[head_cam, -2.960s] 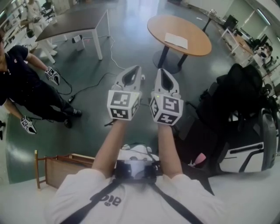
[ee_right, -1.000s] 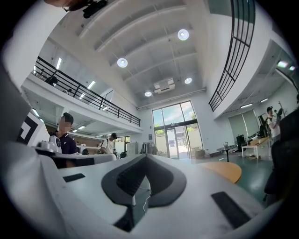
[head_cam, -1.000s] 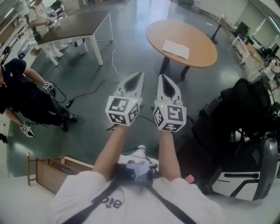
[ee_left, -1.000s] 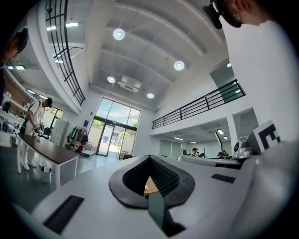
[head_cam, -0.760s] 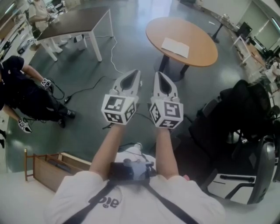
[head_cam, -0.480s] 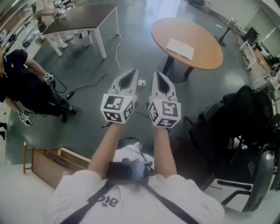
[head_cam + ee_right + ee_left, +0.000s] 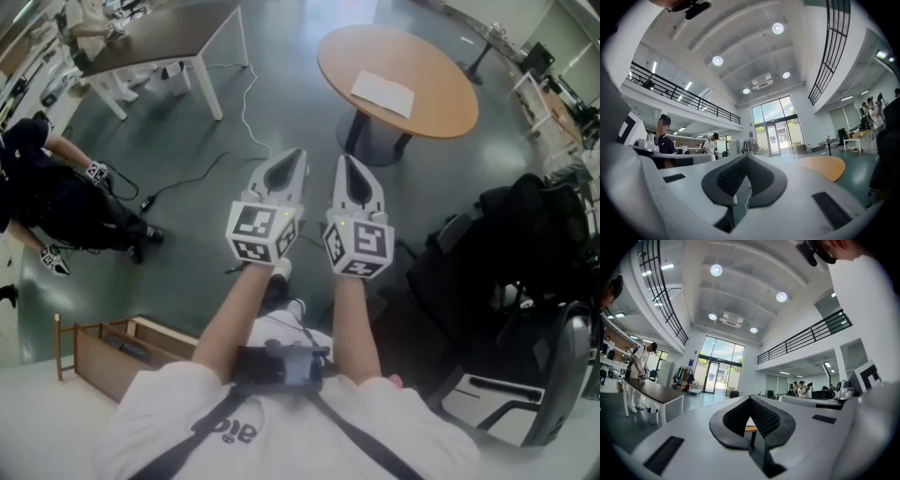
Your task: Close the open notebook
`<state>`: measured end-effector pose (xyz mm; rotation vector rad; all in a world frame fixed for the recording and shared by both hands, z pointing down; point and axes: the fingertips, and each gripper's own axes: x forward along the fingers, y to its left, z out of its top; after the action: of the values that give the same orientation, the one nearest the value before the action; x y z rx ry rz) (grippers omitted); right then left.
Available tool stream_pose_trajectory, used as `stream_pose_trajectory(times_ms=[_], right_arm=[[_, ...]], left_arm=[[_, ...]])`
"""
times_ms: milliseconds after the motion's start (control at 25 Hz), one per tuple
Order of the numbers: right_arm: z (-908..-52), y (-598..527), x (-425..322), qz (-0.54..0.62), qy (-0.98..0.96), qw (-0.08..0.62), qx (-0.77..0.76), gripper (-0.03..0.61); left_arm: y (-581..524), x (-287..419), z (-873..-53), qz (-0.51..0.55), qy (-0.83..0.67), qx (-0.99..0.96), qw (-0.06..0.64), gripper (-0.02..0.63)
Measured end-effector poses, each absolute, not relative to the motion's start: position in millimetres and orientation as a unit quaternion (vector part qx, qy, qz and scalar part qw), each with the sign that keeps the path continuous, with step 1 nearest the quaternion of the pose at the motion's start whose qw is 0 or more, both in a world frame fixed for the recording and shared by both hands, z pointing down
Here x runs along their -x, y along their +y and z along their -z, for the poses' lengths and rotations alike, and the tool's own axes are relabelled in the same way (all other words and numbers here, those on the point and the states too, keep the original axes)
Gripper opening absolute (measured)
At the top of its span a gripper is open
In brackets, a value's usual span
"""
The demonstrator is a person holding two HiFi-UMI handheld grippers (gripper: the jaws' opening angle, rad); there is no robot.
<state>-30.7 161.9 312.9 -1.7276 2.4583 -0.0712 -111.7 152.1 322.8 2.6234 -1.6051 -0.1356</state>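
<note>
An open white notebook (image 7: pixel 382 94) lies flat on a round wooden table (image 7: pixel 441 117) at the top of the head view, well ahead of both grippers. My left gripper (image 7: pixel 292 156) and right gripper (image 7: pixel 345 162) are held side by side over the floor, pointing at the table. Both are shut with nothing between the jaws. In the left gripper view the gripper's tips (image 7: pixel 750 398) meet, and a strip of the table (image 7: pixel 751 429) shows through the gap behind them. In the right gripper view the shut gripper (image 7: pixel 746 157) has the table (image 7: pixel 825 166) to its right.
A dark rectangular table (image 7: pixel 169 37) stands at the back left. A person in dark clothes (image 7: pixel 47 202) is at the left, a cable (image 7: pixel 211 169) runs across the floor, black bags (image 7: pixel 525 234) sit at the right, and a wooden crate (image 7: pixel 112 349) is at the lower left.
The floor and tables have shifted in the head view as the person walks. Both grippers stay shut side by side and sit a little lower than half a second ago.
</note>
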Motion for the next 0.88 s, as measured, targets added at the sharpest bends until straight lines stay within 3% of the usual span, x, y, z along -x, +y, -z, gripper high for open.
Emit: stream_pose_trajectory(times_ms=[880], right_arm=[[-296, 43, 4, 0.038, 0.768, 0.044, 0.638, 0.021]], left_arm=[[7, 93, -316, 0.037, -0.475, -0.879, 0.032, 0.012]])
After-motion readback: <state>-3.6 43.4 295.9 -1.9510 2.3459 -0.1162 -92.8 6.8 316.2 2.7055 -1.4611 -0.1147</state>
